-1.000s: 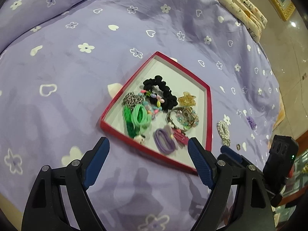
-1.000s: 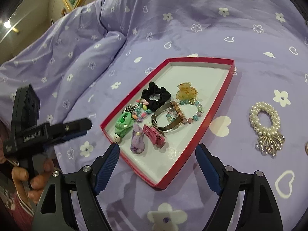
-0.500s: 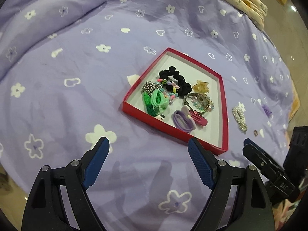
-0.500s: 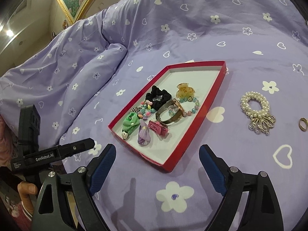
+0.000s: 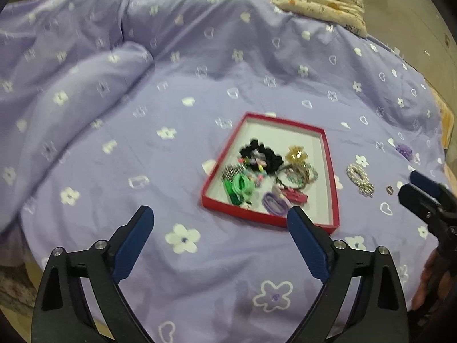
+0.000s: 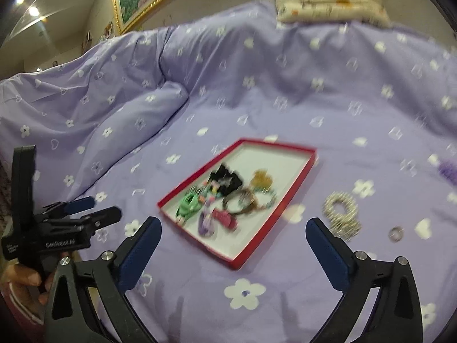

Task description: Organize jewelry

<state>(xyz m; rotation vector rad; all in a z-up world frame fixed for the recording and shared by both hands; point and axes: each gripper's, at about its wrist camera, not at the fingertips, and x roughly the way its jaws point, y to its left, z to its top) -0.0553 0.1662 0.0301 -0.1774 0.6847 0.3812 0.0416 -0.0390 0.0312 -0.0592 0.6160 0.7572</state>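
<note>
Both grippers, left (image 5: 218,241) and right (image 6: 232,253), hovering over bed, fingers spread wide, holding nothing. Pearl band (image 6: 341,213) and ring (image 6: 396,233) lying outside red tray (image 6: 274,225). Approach band low, pinching across beads.

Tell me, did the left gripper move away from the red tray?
Yes. The left gripper pulled back from the red tray, which now looks smaller and farther beyond its open fingers, with more bedspread in view.

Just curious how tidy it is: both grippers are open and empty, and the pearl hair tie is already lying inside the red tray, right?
Not quite. The pearl hair tie lies on the bedspread, outside the red tray, as the right wrist view shows. Both grippers, left and right, are open and empty.
</note>
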